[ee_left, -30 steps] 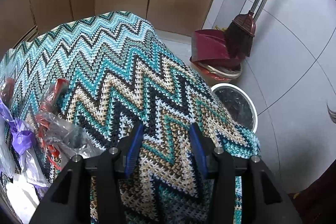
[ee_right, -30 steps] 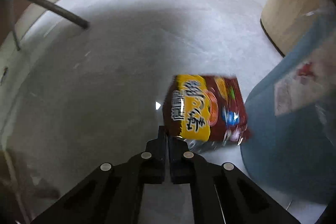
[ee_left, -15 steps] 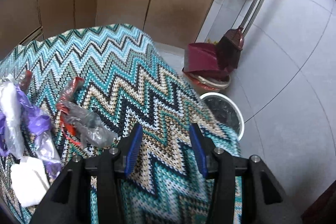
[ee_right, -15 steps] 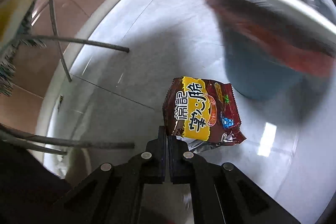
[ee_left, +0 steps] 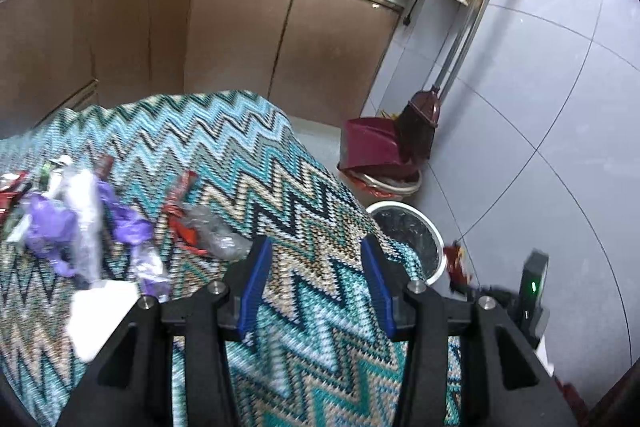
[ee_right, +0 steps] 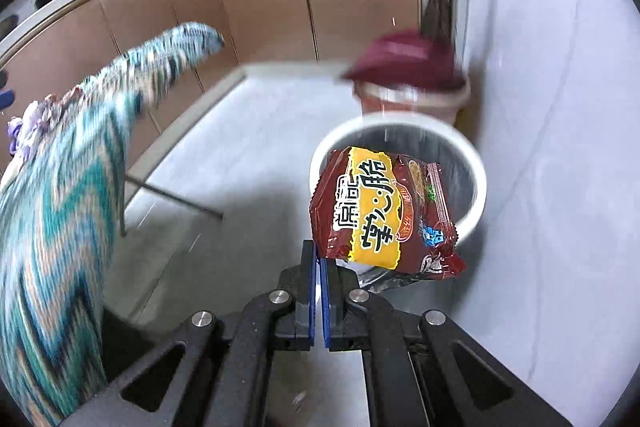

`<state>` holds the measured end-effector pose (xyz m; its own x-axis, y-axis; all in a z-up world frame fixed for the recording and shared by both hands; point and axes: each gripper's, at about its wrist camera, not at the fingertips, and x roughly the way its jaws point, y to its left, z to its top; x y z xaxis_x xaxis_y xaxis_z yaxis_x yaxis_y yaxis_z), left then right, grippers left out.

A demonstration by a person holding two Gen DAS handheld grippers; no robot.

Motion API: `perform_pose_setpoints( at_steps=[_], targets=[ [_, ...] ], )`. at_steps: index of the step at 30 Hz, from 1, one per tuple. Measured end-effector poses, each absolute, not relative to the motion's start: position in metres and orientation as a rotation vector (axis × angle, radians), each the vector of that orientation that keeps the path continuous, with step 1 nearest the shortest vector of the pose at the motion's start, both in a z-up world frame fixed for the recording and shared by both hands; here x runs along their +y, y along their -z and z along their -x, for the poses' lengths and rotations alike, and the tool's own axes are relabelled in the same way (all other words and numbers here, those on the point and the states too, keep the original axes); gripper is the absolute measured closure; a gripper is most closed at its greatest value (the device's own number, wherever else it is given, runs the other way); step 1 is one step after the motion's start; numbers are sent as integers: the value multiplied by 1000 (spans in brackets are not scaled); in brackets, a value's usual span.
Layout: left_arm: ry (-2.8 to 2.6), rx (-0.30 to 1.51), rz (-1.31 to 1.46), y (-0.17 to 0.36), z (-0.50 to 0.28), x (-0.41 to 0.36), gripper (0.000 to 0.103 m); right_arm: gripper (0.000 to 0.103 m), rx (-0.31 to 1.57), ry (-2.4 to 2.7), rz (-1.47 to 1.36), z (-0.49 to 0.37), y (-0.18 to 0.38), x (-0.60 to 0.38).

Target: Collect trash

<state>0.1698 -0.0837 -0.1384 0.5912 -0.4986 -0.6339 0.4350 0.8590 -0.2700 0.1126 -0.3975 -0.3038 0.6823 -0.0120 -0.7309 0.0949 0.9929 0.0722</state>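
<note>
My right gripper (ee_right: 319,259) is shut on the edge of a red and yellow snack packet (ee_right: 380,215), which hangs in the air near the white-rimmed waste bin (ee_right: 476,163) on the floor. The same bin (ee_left: 434,239) shows in the left wrist view, past the table's corner, with the right gripper (ee_left: 464,287) and its red packet (ee_left: 456,263) blurred beside it. My left gripper (ee_left: 316,283) is open above the zigzag tablecloth (ee_left: 248,163), with nothing between its blue pads. Trash lies left of it: a clear and red wrapper (ee_left: 208,231), purple plastic (ee_left: 56,227) and white paper (ee_left: 100,311).
A maroon dustpan (ee_left: 372,147) and broom (ee_left: 420,123) rest on a second bin (ee_left: 384,183) behind the white one, against the grey tiled wall. Brown cabinets (ee_left: 224,35) with a cluttered counter run along the back. Metal table legs (ee_right: 172,195) stand left of the bin.
My right gripper has risen from the floor with the packet, and the waste bin now lies below it. My left gripper has lifted and pulled back, so more trash and the counter show.
</note>
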Motion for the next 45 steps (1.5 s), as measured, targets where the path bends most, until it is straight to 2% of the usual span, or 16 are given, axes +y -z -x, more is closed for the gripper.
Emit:
perform_pose_setpoints(
  at_steps=[4, 5, 6, 8, 15, 24, 29, 32, 45],
  targets=[
    [489, 730, 103, 125, -156, -61, 59, 98, 786, 63, -87, -159, 297, -412],
    [474, 726, 109, 124, -154, -55, 59, 90, 790, 75, -82, -172, 299, -415],
    [452, 720, 115, 121, -149, -47, 59, 73, 797, 95, -75, -180, 301, -418],
    [423, 714, 116, 120, -144, -37, 59, 65, 808, 114, -79, -195, 306, -425],
    [350, 671, 112, 111, -125, -13, 59, 64, 783, 146, -107, -176, 277, -427],
    [317, 553, 123, 86, -95, 7, 59, 56, 606, 158, -81, -101, 171, -407],
    [271, 502, 98, 84, -79, 28, 59, 56, 540, 175, -65, -53, 120, -396],
    [208, 487, 84, 89, -82, 47, 59, 48, 486, 127, -31, -33, 88, -370],
    [-13, 548, 91, 101, -84, 152, 59, 47, 395, -250, 6, -26, 36, -257]
  ],
)
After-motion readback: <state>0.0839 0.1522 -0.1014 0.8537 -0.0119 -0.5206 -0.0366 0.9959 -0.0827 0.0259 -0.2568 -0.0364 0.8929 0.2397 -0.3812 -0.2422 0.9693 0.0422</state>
